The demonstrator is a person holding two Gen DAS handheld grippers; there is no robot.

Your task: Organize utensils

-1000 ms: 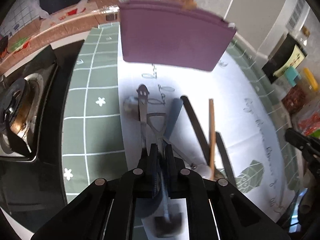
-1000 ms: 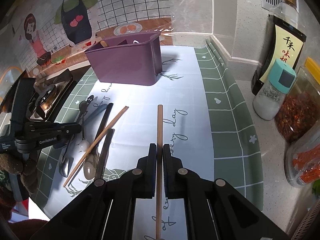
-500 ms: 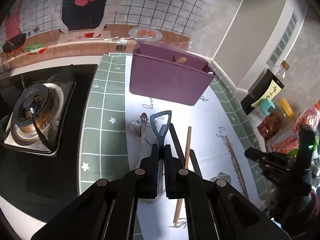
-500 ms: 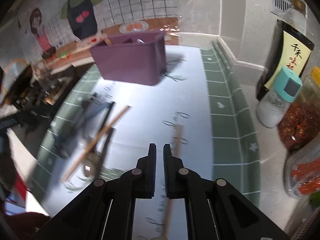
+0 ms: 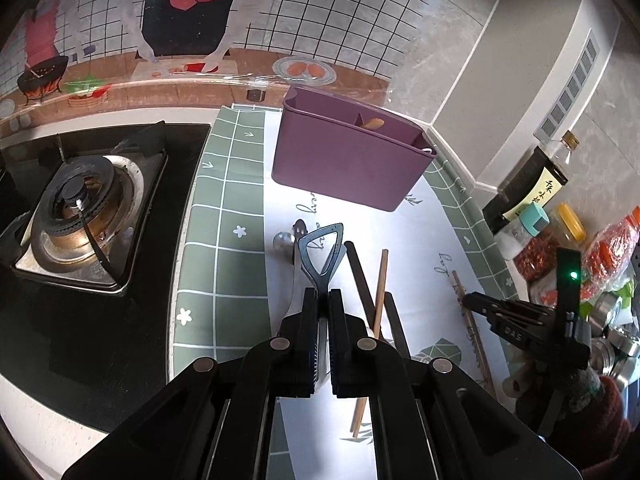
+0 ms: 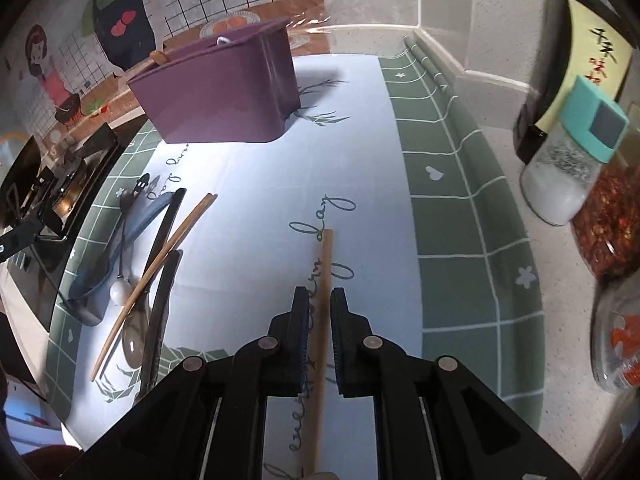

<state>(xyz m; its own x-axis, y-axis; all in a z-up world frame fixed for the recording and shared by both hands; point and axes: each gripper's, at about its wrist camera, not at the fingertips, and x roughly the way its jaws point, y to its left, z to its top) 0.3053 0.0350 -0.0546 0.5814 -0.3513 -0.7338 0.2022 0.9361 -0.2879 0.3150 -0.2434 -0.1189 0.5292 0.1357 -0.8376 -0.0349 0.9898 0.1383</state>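
1. Left tongs (image 5: 323,292): pinching the looped handle of a dark blue utensil (image 5: 320,252), now lifted clear of the mat instead of lying on it as a second ago; probably meaning one piece ready for carrying.
2. Right tongs (image 6: 319,292): easing apart around a wooden chopstick (image 6: 324,264) clamped a moment back, no longer pressing it; seemingly letting go or re-gripping.
3. Spreading under both tongs: a white and green mat (image 5: 420,232).
4. Sitting well left of the left tongs: a gas burner (image 5: 80,204).
5. Standing ahead of both tongs, well apart: the purple caddy (image 5: 348,168), already holding a wooden piece, the likely goal.
6. Crowding the counter right of the right tongs: a salt shaker (image 6: 560,176) and jars.
7. Lying just under and right of the left tongs: black chopsticks (image 5: 358,272), another wooden chopstick (image 5: 382,280) crossing them, and a metal spoon (image 5: 282,240), all waiting; nothing blocking the way to the caddy.
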